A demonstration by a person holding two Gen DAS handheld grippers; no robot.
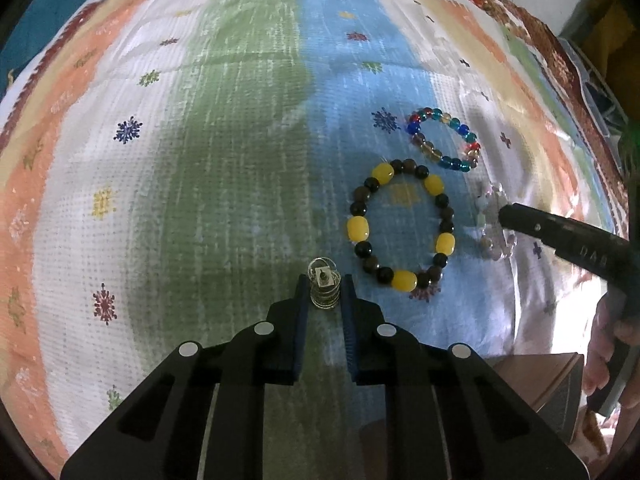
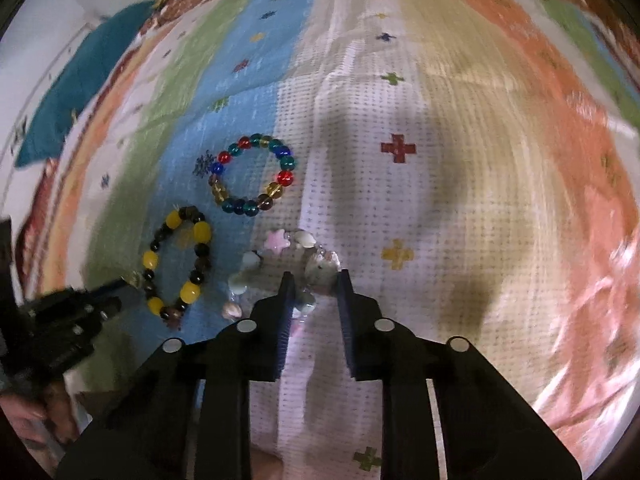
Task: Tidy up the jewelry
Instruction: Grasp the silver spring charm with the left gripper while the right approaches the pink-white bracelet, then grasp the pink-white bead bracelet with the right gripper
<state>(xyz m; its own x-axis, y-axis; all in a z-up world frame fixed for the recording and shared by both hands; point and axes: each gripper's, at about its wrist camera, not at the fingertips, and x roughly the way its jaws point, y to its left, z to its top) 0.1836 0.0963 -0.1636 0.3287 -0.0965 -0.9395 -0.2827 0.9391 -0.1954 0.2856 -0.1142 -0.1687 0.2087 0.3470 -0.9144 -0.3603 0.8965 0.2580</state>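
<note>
**Q:** Fingers first, from the left wrist view?

**A:** Left gripper point(image 1: 325, 285) has its fingers around a small wire-coil ring point(image 1: 323, 289), seemingly pinching it, low over the striped bedspread point(image 1: 160, 160). Just beside it lies the yellow-and-dark bead bracelet point(image 1: 402, 225), then the multicoloured glass bracelet point(image 1: 444, 138). Open cloth stretches toward the bed's left edge.

**Q:** And the right wrist view?

**A:** Right gripper point(image 2: 313, 280) is open, its fingers straddling one side of the pale shell-and-star bracelet point(image 2: 280, 272). I'd close gently on one bead section and lift straight, avoiding the neighbouring bracelets. Bare cloth toward the bed's right edge offers room.
</note>
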